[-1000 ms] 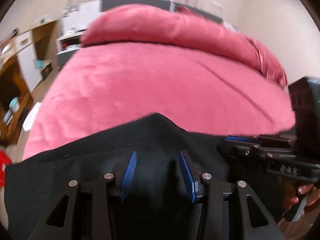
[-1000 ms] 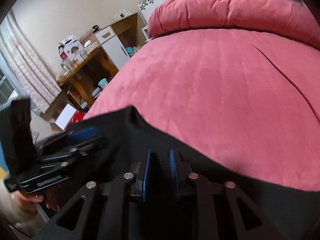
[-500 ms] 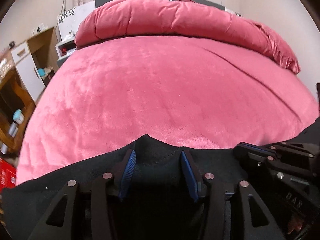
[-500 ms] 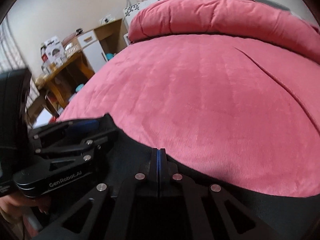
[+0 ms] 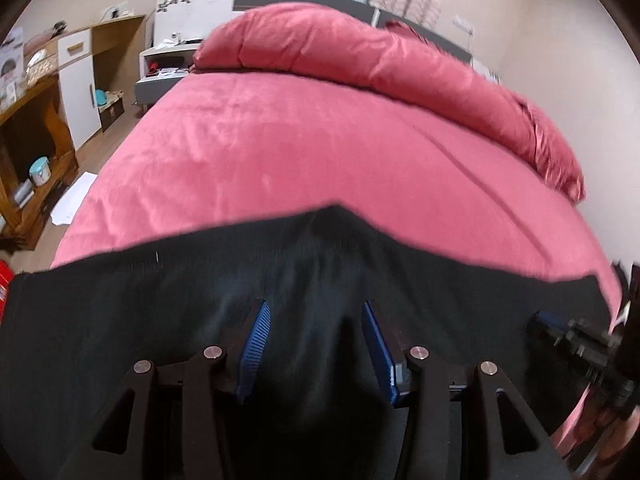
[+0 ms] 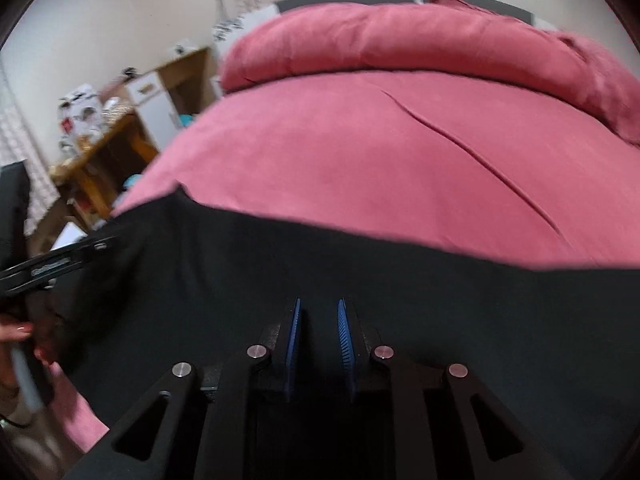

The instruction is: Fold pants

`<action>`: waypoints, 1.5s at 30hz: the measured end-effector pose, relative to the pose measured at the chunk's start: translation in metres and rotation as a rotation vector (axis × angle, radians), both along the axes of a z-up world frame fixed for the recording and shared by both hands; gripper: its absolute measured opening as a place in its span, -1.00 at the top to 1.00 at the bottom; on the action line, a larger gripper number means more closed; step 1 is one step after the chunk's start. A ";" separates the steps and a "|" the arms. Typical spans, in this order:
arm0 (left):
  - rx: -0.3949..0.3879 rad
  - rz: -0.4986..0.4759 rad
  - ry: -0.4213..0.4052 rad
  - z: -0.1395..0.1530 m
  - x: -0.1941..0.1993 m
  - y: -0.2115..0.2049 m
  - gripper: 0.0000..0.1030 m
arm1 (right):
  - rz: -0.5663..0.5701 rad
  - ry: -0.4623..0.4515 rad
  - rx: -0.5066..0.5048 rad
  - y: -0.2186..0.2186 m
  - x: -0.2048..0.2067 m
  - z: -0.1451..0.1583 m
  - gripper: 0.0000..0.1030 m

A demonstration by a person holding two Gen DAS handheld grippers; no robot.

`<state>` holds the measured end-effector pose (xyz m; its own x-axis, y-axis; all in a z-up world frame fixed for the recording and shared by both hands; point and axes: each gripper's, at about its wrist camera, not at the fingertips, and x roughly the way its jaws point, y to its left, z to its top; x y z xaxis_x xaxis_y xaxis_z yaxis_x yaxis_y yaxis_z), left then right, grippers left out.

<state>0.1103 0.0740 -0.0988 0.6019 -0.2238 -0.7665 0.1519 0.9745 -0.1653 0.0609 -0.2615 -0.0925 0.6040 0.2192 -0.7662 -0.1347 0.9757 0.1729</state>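
Note:
Black pants (image 5: 160,320) (image 6: 480,300) lie across the near end of a pink bed (image 5: 320,140) (image 6: 360,160), their far edge rising to a point ahead of my left gripper. My left gripper (image 5: 314,306) hovers over them with its blue pads well apart and both inner faces bare. The dark cloth shows in the gap below. My right gripper (image 6: 318,301) is over the pants too. Its jaws are opening, a narrow gap between the pads with nothing pressed in it. Each gripper shows at the edge of the other's view: the right gripper (image 5: 576,336) and the left gripper (image 6: 60,260).
A rolled pink duvet (image 5: 360,52) lies along the head of the bed. A wooden desk (image 5: 32,120) (image 6: 100,152) and a white bedside unit (image 5: 160,76) stand to the left. A person's hand (image 6: 16,332) holds the left gripper's handle.
The right pads closed together half a second ago and now stand apart again. The two grippers have drawn away from each other, and more black cloth fills both views.

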 end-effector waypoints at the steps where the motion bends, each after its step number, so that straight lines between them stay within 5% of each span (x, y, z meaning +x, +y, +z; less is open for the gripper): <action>1: 0.038 -0.006 0.015 -0.006 -0.004 -0.005 0.05 | -0.032 0.008 0.004 -0.011 -0.003 -0.005 0.62; 6: 0.161 -0.028 0.015 -0.019 -0.007 -0.018 0.05 | -0.160 0.013 0.081 -0.050 -0.010 -0.001 0.59; 9: 0.138 -0.008 0.038 -0.016 -0.007 -0.016 0.05 | -0.215 -0.031 0.050 -0.069 -0.024 0.015 0.19; 11: 0.105 0.013 0.050 -0.014 -0.008 -0.012 0.05 | -0.284 -0.039 0.088 -0.096 -0.036 0.019 0.18; 15: 0.065 0.055 0.057 -0.010 -0.019 -0.003 0.05 | -0.525 -0.065 0.165 -0.161 -0.076 0.029 0.18; 20: 0.123 0.033 0.042 -0.014 -0.025 -0.005 0.05 | -0.863 -0.136 0.229 -0.252 -0.139 0.035 0.18; 25: 0.135 0.037 0.045 -0.017 -0.022 -0.008 0.04 | -1.043 -0.106 0.394 -0.323 -0.167 0.016 0.18; 31: 0.138 0.025 0.063 -0.016 -0.018 -0.007 0.04 | -1.129 -0.092 0.646 -0.356 -0.178 -0.002 0.17; 40: 0.127 0.040 0.068 -0.019 -0.014 -0.006 0.00 | -1.086 -0.172 0.707 -0.354 -0.188 0.008 0.17; 42: 0.128 0.035 0.068 -0.019 -0.014 -0.006 0.00 | -1.092 -0.111 0.699 -0.364 -0.175 -0.002 0.33; 43: 0.129 0.032 0.068 -0.019 -0.014 -0.007 0.00 | -1.101 -0.090 0.719 -0.367 -0.170 -0.007 0.58; 45: 0.129 0.026 0.070 -0.019 -0.014 -0.006 0.00 | -1.082 -0.128 0.734 -0.366 -0.169 -0.001 0.72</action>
